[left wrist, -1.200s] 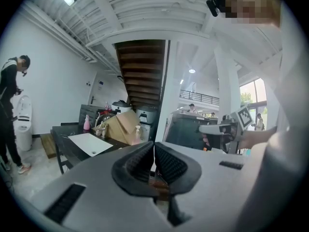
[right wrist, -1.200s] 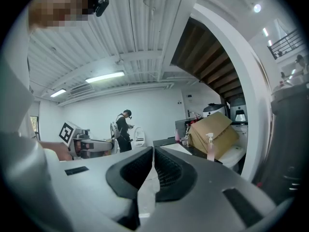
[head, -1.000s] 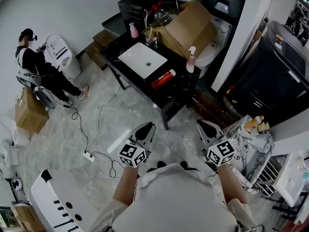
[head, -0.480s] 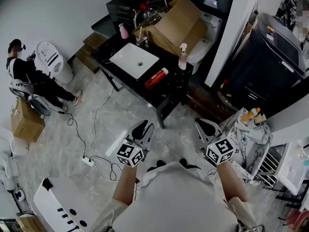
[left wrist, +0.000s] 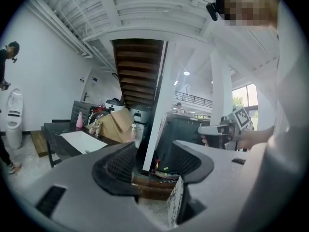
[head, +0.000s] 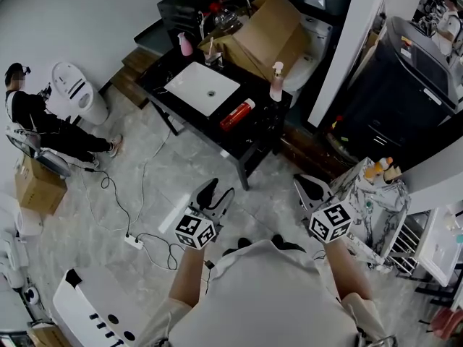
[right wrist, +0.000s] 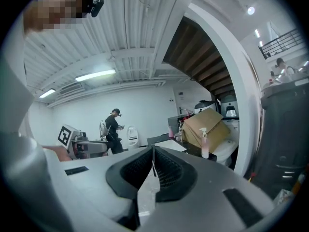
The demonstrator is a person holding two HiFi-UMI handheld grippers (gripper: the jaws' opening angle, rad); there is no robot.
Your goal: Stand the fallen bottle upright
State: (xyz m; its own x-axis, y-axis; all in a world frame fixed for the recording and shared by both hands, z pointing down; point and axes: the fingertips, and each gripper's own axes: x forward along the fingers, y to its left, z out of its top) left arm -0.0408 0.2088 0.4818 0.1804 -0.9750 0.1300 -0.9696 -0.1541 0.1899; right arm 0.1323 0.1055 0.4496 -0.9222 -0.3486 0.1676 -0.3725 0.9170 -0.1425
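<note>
While you face the black desk (head: 259, 123), it stands well ahead of both tongs, carrying a cardboard box (head: 266, 36) and a white sink (head: 202, 87). Your left tongs (head: 217, 191) are opening with nothing between them; your right tongs (head: 304, 184) are closed together and empty. The red bottle (head: 237, 114) lies on its side on the desk just beside the sink, far beyond the left tongs.

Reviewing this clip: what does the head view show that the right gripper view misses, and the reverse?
Head view only: the red bottle lying on its side on the black counter.
Right gripper view only: the ceiling lights, and that the right gripper has its jaws together with nothing between them.
Both: the spray bottle, the cardboard box and a person near the wall.
</note>
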